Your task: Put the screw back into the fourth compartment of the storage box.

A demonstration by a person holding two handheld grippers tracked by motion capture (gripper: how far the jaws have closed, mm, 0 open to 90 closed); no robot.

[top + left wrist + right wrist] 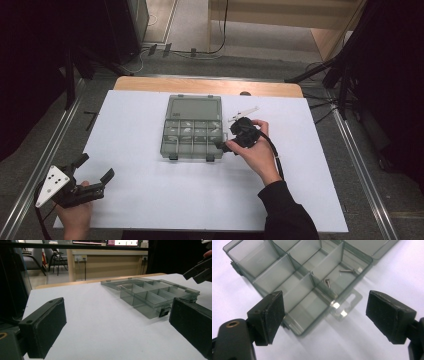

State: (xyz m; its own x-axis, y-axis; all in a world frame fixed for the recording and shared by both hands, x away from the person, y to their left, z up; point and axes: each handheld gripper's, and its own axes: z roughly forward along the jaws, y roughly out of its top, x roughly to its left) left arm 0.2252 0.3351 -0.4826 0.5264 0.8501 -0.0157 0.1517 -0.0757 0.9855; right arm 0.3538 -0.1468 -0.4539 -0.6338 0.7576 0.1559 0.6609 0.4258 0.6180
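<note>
A smoky clear compartment box (192,135) lies in the middle of the white table top (150,195), its lid (195,107) folded flat behind it. My right gripper (225,145) hovers at the box's right front corner, open with nothing between its jaws. In the right gripper view the right gripper (324,312) looks down on the box (287,272). Two screws (327,282) and a longer screw (348,270) lie in one compartment. My left gripper (95,167) rests open near the front left corner of the table. Ahead of the left gripper (117,325) lie bare table top and the box (155,296).
A small white piece (245,113) lies on the table just right of the lid. The box has a clear hang tab (347,305) on its side and black latches (164,312) at the front. A wooden strip (200,85) edges the table's far side.
</note>
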